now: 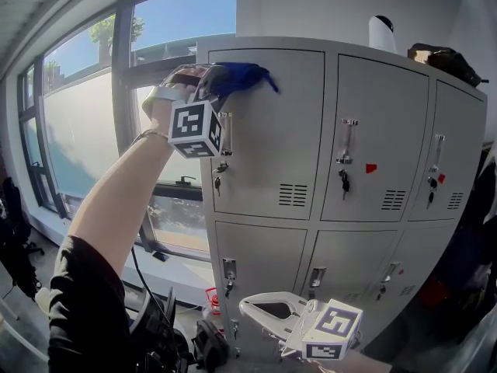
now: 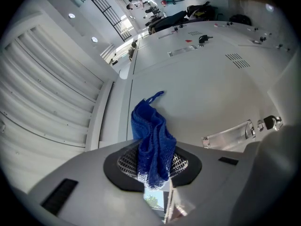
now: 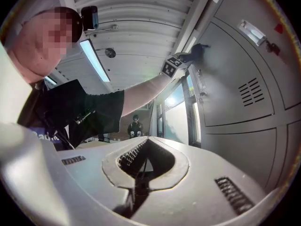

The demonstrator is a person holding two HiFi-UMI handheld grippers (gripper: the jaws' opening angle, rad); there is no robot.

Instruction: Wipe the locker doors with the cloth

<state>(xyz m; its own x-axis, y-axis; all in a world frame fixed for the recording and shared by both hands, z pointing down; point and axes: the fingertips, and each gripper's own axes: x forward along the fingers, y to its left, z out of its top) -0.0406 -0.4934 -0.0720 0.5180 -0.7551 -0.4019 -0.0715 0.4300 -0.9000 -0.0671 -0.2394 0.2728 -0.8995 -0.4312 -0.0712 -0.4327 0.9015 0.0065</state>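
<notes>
**Blue cloth (image 1: pixel 242 76) on top-left door, wipe looks barely begun**

Left gripper (image 1: pixel 211 80) is raised high on an outstretched arm, jaws clamped on the cloth. In the left gripper view the cloth (image 2: pixel 153 145) sits bunched between the pads, with its free end sticking out past the tips toward the grey metal. Cloth is at the upper left corner of the top-left door (image 1: pixel 268 138), above the handle (image 1: pixel 226 134) and the key (image 1: pixel 217 182). It looks pressed to the panel, or nearly. Actual contact is hard to confirm from either view.

Right gripper (image 1: pixel 268 309) hangs low in front of the bottom row, well apart from the cloth. The right gripper view shows its jaws (image 3: pixel 141 173) drawn together with nothing between them. It is idle, with no part in the wipe right now.

Locker (image 1: pixel 388 53) shows 6 doors, 3 up and 3 down. No streaks, wet marks or dust lines show on any of them, so I can't tell which, if any, are already wiped.

Judgement: cloth placement at a top corner of door 1 suggests the start of a pass. Likely left to do is the rest of this door, around the handle and the vent (image 1: pixel 293 195). After that come the other 2 top doors and the 3 lower ones.
</notes>
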